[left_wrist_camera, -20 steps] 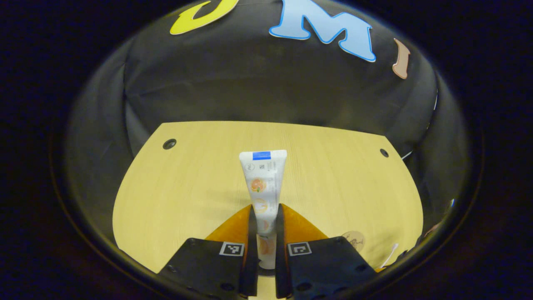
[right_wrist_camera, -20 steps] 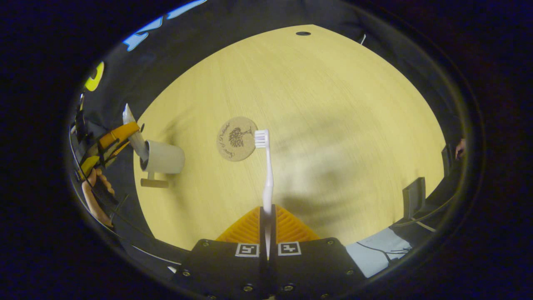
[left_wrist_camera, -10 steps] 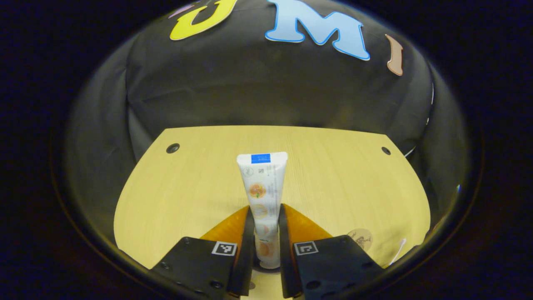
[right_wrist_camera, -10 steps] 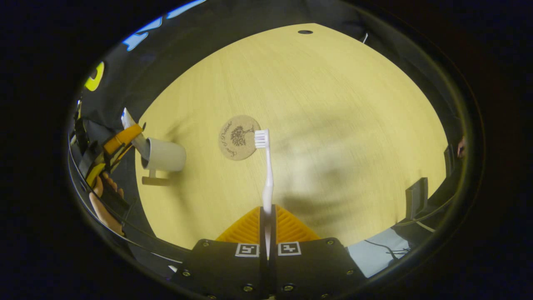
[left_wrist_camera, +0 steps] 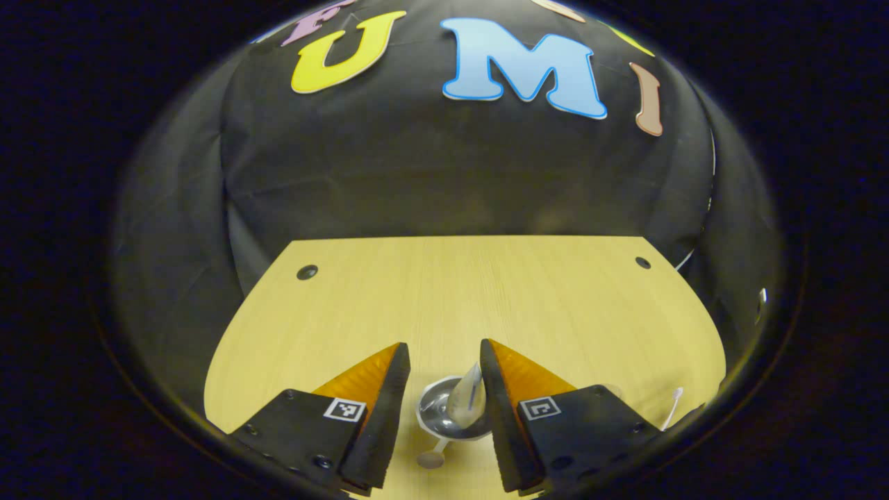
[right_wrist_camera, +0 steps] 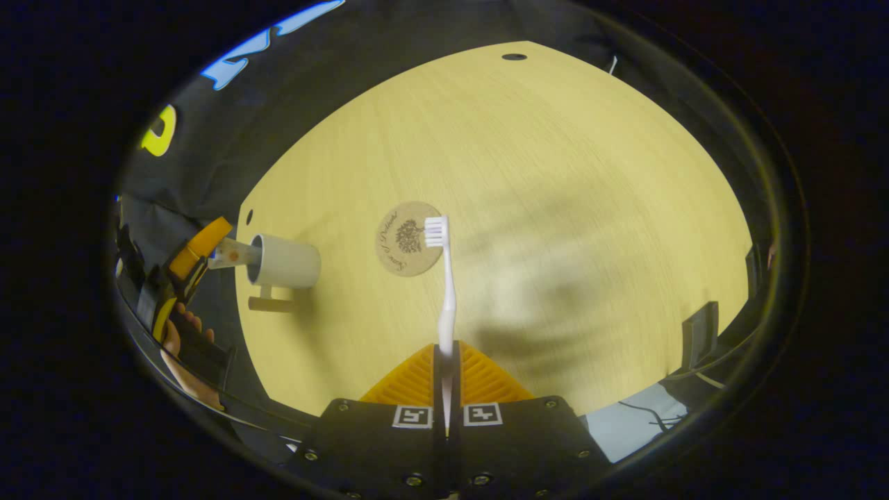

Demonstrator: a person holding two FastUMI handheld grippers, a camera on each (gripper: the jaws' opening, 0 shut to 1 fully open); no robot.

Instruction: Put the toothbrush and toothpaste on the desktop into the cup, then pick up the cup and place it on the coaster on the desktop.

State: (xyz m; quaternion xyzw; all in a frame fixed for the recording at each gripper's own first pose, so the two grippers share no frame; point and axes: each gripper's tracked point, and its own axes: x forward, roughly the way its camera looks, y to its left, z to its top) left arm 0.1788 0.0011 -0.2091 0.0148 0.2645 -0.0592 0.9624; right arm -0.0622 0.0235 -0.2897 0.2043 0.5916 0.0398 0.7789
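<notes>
I work over a pale yellow wood-grain bench (left_wrist_camera: 486, 292) with small dark round holes near its far corners, closed in behind by a wall of black cloth (left_wrist_camera: 430, 173). In the right gripper view, past the bench's near edge to the right of my fingers, I see a dark upright block (right_wrist_camera: 700, 325) and some cables.

My left gripper (left_wrist_camera: 442, 354) hangs with its fingers spread wide apart and nothing between them pressed. Straight below the gap stands the white cylindrical cup (left_wrist_camera: 439, 415) with a side handle, seen from above, and the white toothpaste tube (left_wrist_camera: 468, 398) stands inside it, leaning toward my right-hand finger; I cannot tell if it touches that finger. In the right gripper view the same cup (right_wrist_camera: 286, 262) sits far off to the left of my fingers, the tube's end (right_wrist_camera: 233, 253) poking out of its mouth toward my left gripper (right_wrist_camera: 201, 251) and the hand (right_wrist_camera: 182, 351) holding it.

My right gripper (right_wrist_camera: 445, 349) has its fingers pinched together on the handle of the white plastic toothbrush (right_wrist_camera: 444, 285), which points straight forward, bristles at the far end, held above the bench. The round cork coaster (right_wrist_camera: 405, 239) with a dark tree print lies on the bench just left of the bristle head, between it and the cup.
</notes>
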